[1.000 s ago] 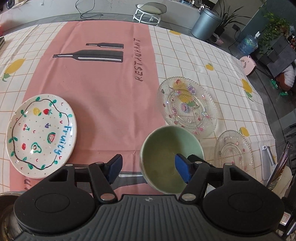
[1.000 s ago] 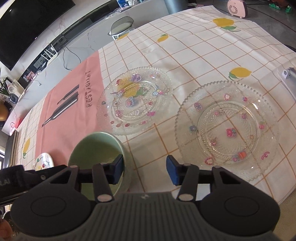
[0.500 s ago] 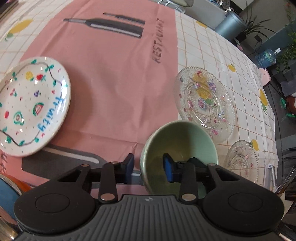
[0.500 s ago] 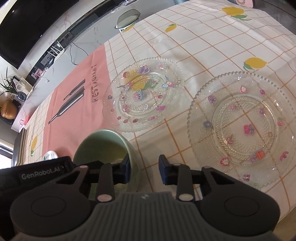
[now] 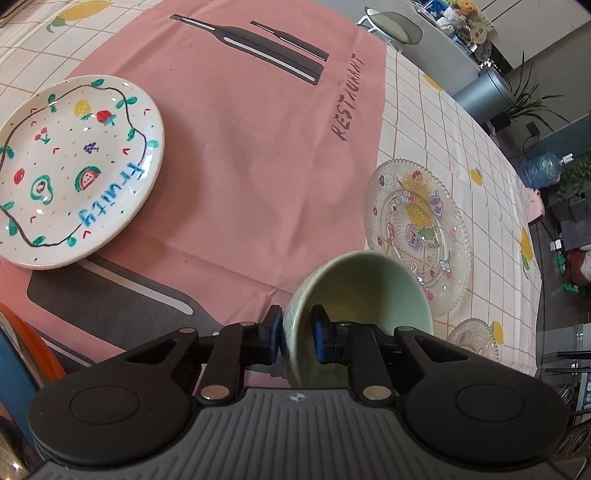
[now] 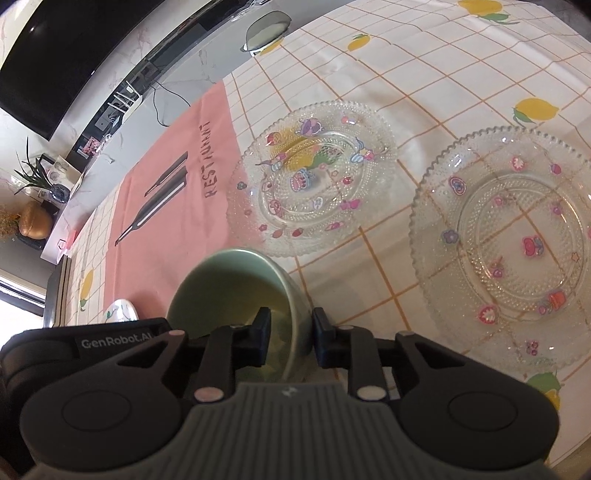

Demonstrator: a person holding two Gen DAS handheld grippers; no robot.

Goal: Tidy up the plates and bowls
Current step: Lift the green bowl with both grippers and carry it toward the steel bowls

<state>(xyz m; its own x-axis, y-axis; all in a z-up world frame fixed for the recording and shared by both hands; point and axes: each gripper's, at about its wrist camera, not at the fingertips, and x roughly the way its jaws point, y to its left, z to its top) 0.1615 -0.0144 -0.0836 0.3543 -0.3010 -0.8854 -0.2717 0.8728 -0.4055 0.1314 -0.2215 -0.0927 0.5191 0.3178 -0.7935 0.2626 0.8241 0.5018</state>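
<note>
A pale green bowl (image 5: 362, 291) is pinched at its near left rim by my left gripper (image 5: 297, 334), one finger inside and one outside. My right gripper (image 6: 290, 334) is shut on the same bowl (image 6: 229, 280) at its right rim. The bowl is tilted and held above the tablecloth. A white "Fruity" plate (image 5: 74, 170) lies at the left. A large glass plate with fruit prints (image 6: 314, 177) lies beyond the bowl; it also shows in the left wrist view (image 5: 417, 229). A second glass plate (image 6: 513, 240) lies to its right.
The table carries a pink runner (image 5: 240, 147) over a checked lemon cloth (image 6: 424, 74). An orange and blue dish edge (image 5: 22, 350) shows at the left. A stool (image 5: 393, 26) and a grey bin (image 5: 484, 96) stand beyond the far edge.
Both grippers closed on the green bowl's rim from opposite sides and the bowl has been lifted and tilted. The left view has swung toward the left, over the pink runner.
</note>
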